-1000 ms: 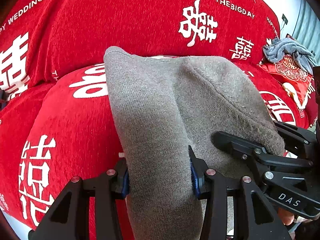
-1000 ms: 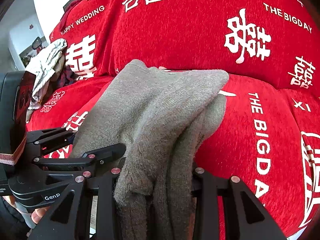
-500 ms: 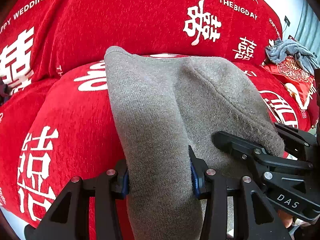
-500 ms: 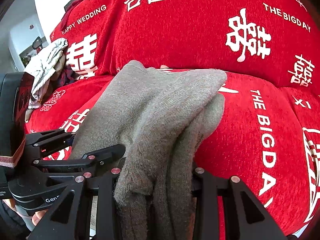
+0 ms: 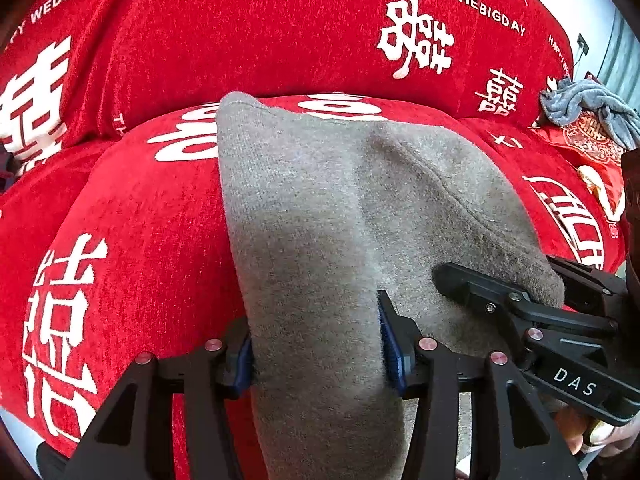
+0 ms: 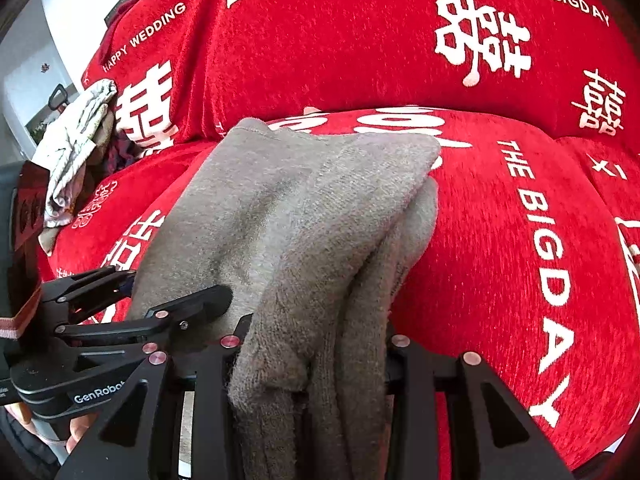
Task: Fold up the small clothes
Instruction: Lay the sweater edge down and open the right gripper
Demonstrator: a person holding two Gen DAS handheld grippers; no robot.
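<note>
A grey knitted garment lies folded lengthwise on the red sofa seat, its far end near the backrest. My left gripper holds its near left part; the jaws are opening, and the cloth still fills the gap and touches both blue pads. My right gripper has the bunched near right edge of the garment between its fingers. Its jaws are opening too, with the cloth still pressed between them. Each gripper shows in the other's view, the right gripper and the left gripper, both at the garment's near end.
The red backrest with white lettering rises just behind the garment. A grey towel lies on a red cushion at the far right. A pale patterned cloth pile sits at the far left. A person's fingers hold the right gripper's handle.
The left jaws stand slightly wider around the cloth. The right gripper has sunk a little toward the seat. The garment keeps its place.
</note>
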